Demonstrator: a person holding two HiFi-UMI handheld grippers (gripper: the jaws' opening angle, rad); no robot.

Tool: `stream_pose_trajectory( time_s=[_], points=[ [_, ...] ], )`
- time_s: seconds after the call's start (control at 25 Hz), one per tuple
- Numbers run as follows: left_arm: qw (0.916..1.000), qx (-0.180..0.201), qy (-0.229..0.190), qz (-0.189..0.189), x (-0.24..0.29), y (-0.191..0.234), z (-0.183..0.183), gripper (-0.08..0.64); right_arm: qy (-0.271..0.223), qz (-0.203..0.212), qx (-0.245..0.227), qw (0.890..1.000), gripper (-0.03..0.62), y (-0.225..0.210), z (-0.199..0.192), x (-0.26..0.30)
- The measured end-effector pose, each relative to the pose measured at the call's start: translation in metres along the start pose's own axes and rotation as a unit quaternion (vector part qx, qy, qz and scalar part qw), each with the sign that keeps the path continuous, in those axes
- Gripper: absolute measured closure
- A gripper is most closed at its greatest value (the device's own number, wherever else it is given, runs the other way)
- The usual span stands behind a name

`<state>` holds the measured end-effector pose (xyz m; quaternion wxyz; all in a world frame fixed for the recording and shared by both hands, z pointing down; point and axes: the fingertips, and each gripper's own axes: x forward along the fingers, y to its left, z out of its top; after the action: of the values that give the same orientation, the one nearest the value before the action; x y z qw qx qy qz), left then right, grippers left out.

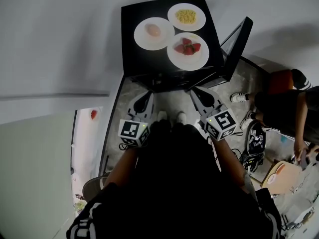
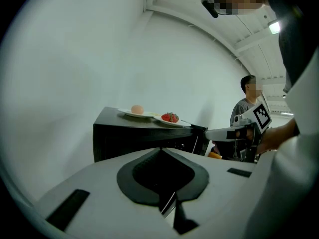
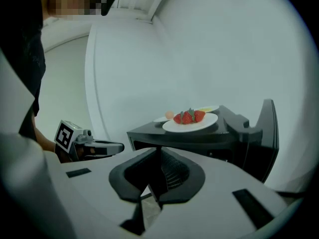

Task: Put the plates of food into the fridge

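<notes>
Three white plates stand on top of the black mini fridge [image 1: 134,14]: one with a pale round food [image 1: 154,33], one with yellow food [image 1: 186,16], one with strawberries [image 1: 188,51]. The fridge door [image 1: 235,48] stands open at the right. My left gripper [image 1: 144,100] and right gripper [image 1: 201,96] hang side by side in front of the fridge, below its top, both shut and empty. The left gripper view shows the jaws [image 2: 160,151] together, with the round-food plate [image 2: 137,112] and strawberry plate [image 2: 171,119] beyond. The right gripper [image 3: 158,151] faces the strawberry plate [image 3: 190,121].
Another person [image 1: 286,103] stands at the right beside bags and gear on the floor [image 1: 255,143]. A white wall rises behind and to the left of the fridge. A white shelf-like opening [image 1: 87,148] holding a red item lies at the lower left. My feet [image 1: 170,116] stand just before the fridge.
</notes>
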<state>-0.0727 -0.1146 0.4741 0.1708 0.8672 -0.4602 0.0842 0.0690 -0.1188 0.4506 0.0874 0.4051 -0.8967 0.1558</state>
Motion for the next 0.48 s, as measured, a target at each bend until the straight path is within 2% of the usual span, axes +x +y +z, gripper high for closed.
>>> stream_pose_trajectory(
  time_s=[0.08,0.16,0.24,0.32,0.4,0.48],
  points=[
    [1.0,-0.001,0.0,-0.005,-0.001,0.003,-0.001,0.535,0.01,-0.028,-0.085,0.996,0.566,0.0,0.011,0.003],
    [0.9999,-0.004,0.0,-0.009,-0.002,0.005,-0.002,0.535,0.022,-0.063,-0.174,0.982,0.566,-0.004,0.022,0.004],
    [0.9999,-0.007,0.0,-0.013,-0.003,0.007,-0.003,0.535,0.03,-0.094,-0.238,0.966,0.566,-0.01,0.033,0.004],
    [0.9998,-0.008,-0.001,-0.015,-0.004,0.008,-0.004,0.535,0.04,-0.114,-0.286,0.951,0.56,-0.014,0.043,0.005],
    [0.9998,-0.009,-0.002,-0.017,-0.006,0.009,-0.005,0.535,0.051,-0.116,-0.317,0.94,0.487,-0.016,0.044,0.009],
    [0.9998,-0.011,-0.002,-0.018,-0.008,0.009,-0.006,0.535,0.07,-0.114,-0.353,0.926,0.479,-0.016,0.043,0.013]
  ],
)
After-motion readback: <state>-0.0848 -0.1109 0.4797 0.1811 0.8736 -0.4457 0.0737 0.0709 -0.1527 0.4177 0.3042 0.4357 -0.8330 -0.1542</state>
